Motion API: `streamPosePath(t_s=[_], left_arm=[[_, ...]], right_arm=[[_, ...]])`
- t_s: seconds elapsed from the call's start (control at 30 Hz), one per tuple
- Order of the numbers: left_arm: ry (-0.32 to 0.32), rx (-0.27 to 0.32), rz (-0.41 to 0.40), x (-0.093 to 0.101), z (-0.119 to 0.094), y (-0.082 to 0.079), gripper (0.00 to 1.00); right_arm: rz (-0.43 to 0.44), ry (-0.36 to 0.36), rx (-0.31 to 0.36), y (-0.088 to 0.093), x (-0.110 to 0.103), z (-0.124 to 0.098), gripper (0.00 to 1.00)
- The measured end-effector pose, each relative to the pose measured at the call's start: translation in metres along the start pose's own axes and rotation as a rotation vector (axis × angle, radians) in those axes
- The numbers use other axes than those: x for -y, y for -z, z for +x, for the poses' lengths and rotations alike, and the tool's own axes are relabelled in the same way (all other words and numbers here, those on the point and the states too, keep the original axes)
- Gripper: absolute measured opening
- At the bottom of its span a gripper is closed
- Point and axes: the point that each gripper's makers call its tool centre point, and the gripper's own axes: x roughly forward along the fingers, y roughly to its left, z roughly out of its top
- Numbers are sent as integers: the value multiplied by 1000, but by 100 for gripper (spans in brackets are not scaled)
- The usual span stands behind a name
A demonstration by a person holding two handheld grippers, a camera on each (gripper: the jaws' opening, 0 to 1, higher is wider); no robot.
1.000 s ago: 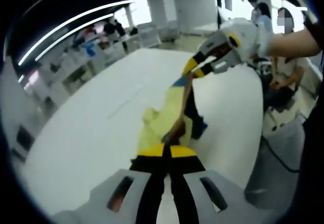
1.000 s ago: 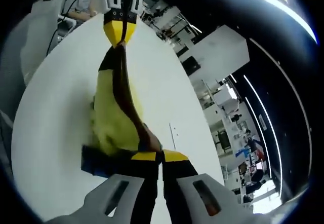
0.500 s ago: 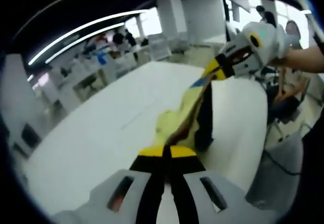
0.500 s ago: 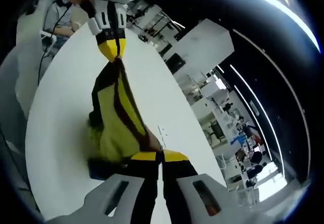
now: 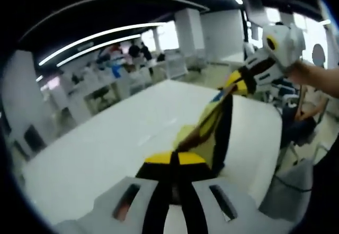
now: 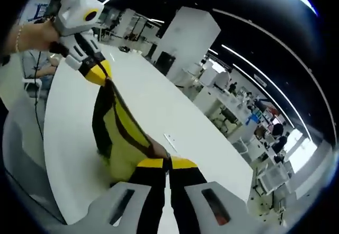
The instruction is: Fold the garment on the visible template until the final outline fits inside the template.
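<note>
Up off the white table (image 5: pixel 106 144), the garment (image 5: pixel 212 133) hangs stretched between the 2 grippers as a yellow cloth with dark bands along its edges, its lower part bunched in loose folds that sag toward the tabletop. At one end the left gripper (image 5: pixel 175 157) has its jaws clenched on the cloth, and at the far end the right gripper (image 6: pixel 168 162) grasps it likewise, jaws pressed together on the fabric. People sit at desks (image 5: pixel 127 67) well beyond the table.
</note>
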Motion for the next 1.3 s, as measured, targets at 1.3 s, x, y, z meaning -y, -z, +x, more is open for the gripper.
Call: streamPosePath(t_s=[1.3], left_arm=[[-153, 379, 94, 8, -116, -141, 0]], right_arm=[[-156, 265, 213, -131, 53, -119, 2]])
